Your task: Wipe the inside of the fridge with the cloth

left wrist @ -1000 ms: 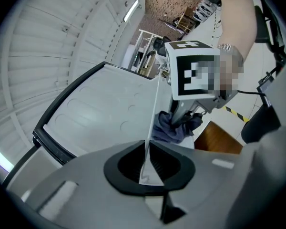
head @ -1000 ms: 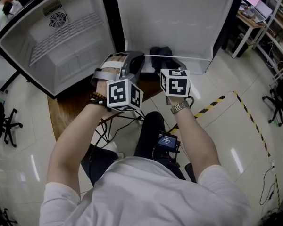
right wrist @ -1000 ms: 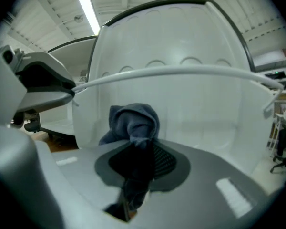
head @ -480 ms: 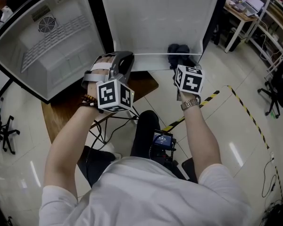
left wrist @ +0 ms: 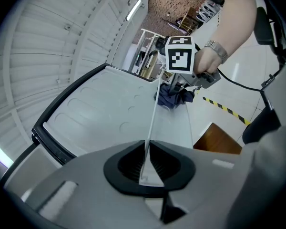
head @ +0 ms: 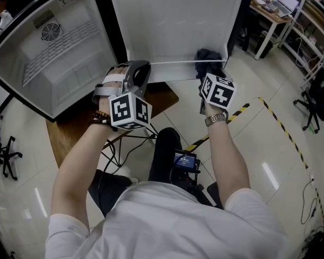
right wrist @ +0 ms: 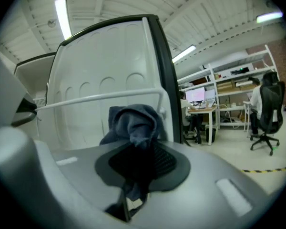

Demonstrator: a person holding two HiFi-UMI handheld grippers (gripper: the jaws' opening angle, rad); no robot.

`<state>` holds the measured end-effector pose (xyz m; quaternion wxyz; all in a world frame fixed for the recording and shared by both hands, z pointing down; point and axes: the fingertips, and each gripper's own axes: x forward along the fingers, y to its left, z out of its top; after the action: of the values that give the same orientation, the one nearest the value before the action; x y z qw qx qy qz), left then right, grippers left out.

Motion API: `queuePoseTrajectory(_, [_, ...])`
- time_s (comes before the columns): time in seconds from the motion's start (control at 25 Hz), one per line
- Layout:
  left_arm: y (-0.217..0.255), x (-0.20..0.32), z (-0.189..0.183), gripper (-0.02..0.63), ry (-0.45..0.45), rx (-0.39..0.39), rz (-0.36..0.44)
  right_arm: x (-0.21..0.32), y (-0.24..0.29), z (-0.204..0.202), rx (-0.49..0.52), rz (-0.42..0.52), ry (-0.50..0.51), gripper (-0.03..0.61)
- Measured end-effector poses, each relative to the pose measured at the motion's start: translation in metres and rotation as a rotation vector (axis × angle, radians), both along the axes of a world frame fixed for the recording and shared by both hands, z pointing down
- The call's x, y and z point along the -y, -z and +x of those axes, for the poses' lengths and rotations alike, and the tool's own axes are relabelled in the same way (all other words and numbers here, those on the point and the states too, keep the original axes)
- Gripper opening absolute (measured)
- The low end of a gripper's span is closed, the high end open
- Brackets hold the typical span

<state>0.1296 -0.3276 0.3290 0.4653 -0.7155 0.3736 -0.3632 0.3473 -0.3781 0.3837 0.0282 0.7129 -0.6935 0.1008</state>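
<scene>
The fridge (head: 54,63) stands open, showing its white inside with a fan and a wire shelf. Its door (head: 173,20) is swung wide. A thin white rail (head: 173,62) runs across the door's lower shelf. My left gripper (head: 142,65) is shut on that rail (left wrist: 152,113), which passes between its pads (left wrist: 158,162). My right gripper (head: 210,70) is shut on a dark blue cloth (head: 208,56), bunched at the right end of the door shelf beside the rail. In the right gripper view the cloth (right wrist: 133,123) bulges out of the jaws in front of the door.
A wooden board (head: 70,128) lies under the fridge. Yellow-black floor tape (head: 243,112) runs to the right. Desks (head: 270,15) and an office chair (head: 318,107) stand at the right, another chair (head: 0,150) at the left. Cables and a small device (head: 184,161) sit by my legs.
My right gripper has carried the cloth rightward along the door shelf, from near its middle to its right end. The left gripper has kept its hold on the rail.
</scene>
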Motion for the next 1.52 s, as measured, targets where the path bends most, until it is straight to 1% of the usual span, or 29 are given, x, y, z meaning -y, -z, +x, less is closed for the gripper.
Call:
queuePoseTrajectory(0.12, [-0.002,0.001,0.0,0.037,0.001,-0.001,-0.01,-0.005,-0.003,0.007,0.116,0.022,-0.066,0.061])
queuePoseTrajectory(0.2, [0.0,0.001,0.001,0.037,0.003,-0.009,-0.011,-0.009,-0.004,0.011,0.169,0.036,-0.099,0.061])
queuePoseTrajectory(0.32, [0.002,0.002,0.0,0.038,0.004,-0.018,-0.01,-0.014,-0.005,0.011,0.193,0.046,-0.105,0.061])
queuePoseTrajectory(0.44, [0.004,0.004,0.0,0.038,0.004,-0.027,-0.013,-0.023,-0.008,0.014,0.195,0.043,-0.111,0.061])
queuePoseTrajectory(0.6, [0.005,0.005,-0.001,0.041,0.003,-0.042,-0.016,-0.03,-0.011,0.014,0.177,0.042,-0.091,0.061])
queuePoseTrajectory(0.76, [0.004,0.003,-0.002,0.041,0.0,-0.043,-0.018,-0.034,-0.024,0.016,0.161,-0.003,-0.096,0.061])
queuePoseTrajectory(0.92, [0.003,0.002,-0.001,0.041,-0.002,-0.043,-0.019,-0.032,-0.022,0.006,0.137,-0.007,-0.059,0.061])
queuePoseTrajectory(1.08, [0.0,-0.001,-0.002,0.041,-0.003,-0.044,-0.021,-0.042,-0.016,-0.002,0.122,0.009,-0.007,0.061])
queuePoseTrajectory(1.2, [-0.008,-0.003,-0.002,0.041,-0.005,-0.028,-0.024,-0.057,-0.014,-0.009,0.083,0.011,0.054,0.061])
queuePoseTrajectory(1.32, [-0.026,-0.005,-0.001,0.038,0.004,0.013,-0.044,-0.076,-0.015,-0.008,0.012,-0.005,0.103,0.061])
queuePoseTrajectory(1.44, [-0.042,-0.001,0.001,0.037,0.029,0.05,-0.064,-0.099,-0.014,0.002,-0.057,-0.01,0.12,0.061])
queuePoseTrajectory(1.52, [-0.049,0.004,0.001,0.037,0.047,0.061,-0.075,-0.111,-0.006,0.003,-0.095,0.008,0.132,0.061])
